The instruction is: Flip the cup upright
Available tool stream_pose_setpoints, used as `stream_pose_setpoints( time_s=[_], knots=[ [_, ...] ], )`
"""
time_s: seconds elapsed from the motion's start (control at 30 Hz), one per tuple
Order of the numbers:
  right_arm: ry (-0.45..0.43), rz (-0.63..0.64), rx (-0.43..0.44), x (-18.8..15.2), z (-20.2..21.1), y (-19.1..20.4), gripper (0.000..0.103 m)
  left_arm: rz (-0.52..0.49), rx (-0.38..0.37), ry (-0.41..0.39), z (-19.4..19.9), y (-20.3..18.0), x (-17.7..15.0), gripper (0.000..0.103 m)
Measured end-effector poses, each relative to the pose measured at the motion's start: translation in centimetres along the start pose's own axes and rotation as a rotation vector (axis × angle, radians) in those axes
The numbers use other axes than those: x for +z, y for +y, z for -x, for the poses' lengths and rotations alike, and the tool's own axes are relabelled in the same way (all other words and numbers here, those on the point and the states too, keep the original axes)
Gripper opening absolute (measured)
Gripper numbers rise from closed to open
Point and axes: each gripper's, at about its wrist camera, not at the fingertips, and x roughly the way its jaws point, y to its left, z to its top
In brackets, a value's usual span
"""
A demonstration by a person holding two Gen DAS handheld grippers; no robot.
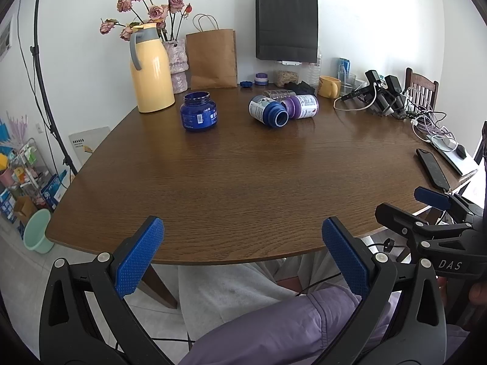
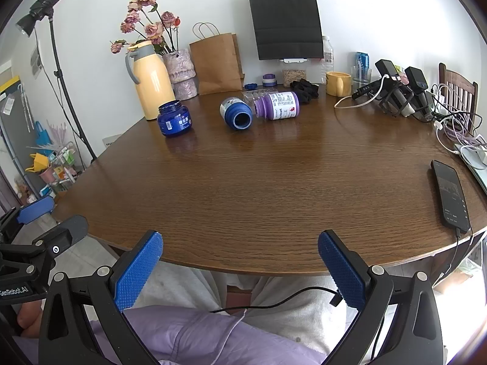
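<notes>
Nearest the lens, my lilac sleeve (image 1: pixel 274 328) and pale trousers (image 2: pixel 304 307) filled the bottom of both views, below the table edge. Both tools hovered at the near edge of the wooden table (image 1: pixel 243 182), touching nothing. My left gripper (image 1: pixel 243 255) had its blue ridged pads (image 1: pixel 138 258) spread wide apart, with nothing between them. My right gripper (image 2: pixel 240 269) was likewise spread wide and empty, its pads (image 2: pixel 342 269) framing bare wood. From the left wrist view, the right tool showed at the right edge; from the right wrist view, the left tool showed at the left edge.

A dark phone (image 2: pixel 450 196) lay flat near the right rim, a cable plugged into its near end.

Farther back, well apart from both grippers, a blue jar (image 1: pixel 199 111) stood upright with its mouth open. To its right, a blue-necked bottle (image 2: pixel 236 112) lay on its side, its open mouth turned toward me. Just beside it, a purple bottle (image 2: pixel 278 105) also lay on its side. A clear ribbed cup (image 1: pixel 278 93) lay tipped over directly behind those two; I could not tell whether it touched them.

Along the wall stood a yellow thermos jug (image 1: pixel 150 70), a vase of dried roses (image 1: pixel 178 64), a brown paper bag (image 1: pixel 211 59), a black paper bag (image 1: pixel 286 24), and a yellow mug (image 2: pixel 338 82).
</notes>
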Motion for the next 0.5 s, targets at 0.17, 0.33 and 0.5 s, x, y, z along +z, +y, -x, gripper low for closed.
stream_pose_setpoints(
  time_s=[0.17,0.33,0.5],
  knots=[
    [0.000,0.001,0.000,0.06,0.01,0.00,0.103,-0.001,-0.001,0.001,-0.01,0.01,-0.01,0.103],
    [0.001,0.001,-0.001,0.05,-0.03,0.00,0.103,0.000,0.000,0.001,-0.02,0.01,0.03,0.103],
    [-0.001,0.001,-0.003,-0.07,-0.12,-0.11,0.103,-0.001,-0.001,0.001,-0.02,0.00,-0.01,0.103]
  ],
)
